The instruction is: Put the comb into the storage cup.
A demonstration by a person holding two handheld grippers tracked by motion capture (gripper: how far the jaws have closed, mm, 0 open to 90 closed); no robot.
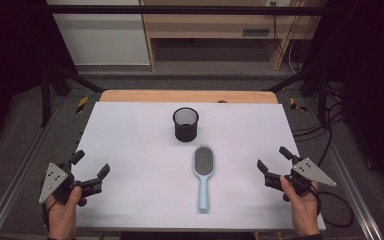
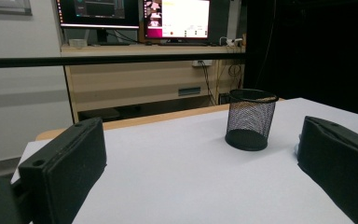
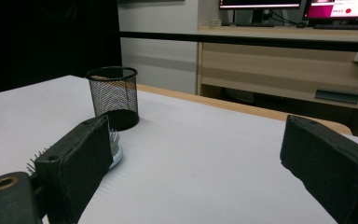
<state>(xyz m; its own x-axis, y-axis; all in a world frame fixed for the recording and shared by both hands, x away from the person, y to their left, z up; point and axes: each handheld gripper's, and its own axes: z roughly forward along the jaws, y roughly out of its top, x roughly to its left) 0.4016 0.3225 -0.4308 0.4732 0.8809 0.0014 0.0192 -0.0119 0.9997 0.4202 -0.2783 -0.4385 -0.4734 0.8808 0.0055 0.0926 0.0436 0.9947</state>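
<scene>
A light blue hairbrush [image 1: 203,172] lies flat on the white table sheet [image 1: 140,145], bristles up, handle toward me. Its head [image 3: 116,149] peeks out behind my right gripper's left jaw. A black mesh cup [image 1: 185,124] stands upright just beyond the brush; it also appears in the left gripper view [image 2: 251,119] and the right gripper view [image 3: 113,97]. My left gripper [image 1: 91,164] is held at the sheet's near left edge, open and empty [image 2: 200,163]. My right gripper [image 1: 272,158] is held at the near right, open and empty [image 3: 196,168].
A wooden strip [image 1: 187,96] borders the table's far edge. Beyond it stands a wooden desk [image 2: 144,79] with monitors [image 2: 177,18]. Metal rails [image 1: 15,175] run along both sides of the table, and cables [image 1: 325,125] trail at the right.
</scene>
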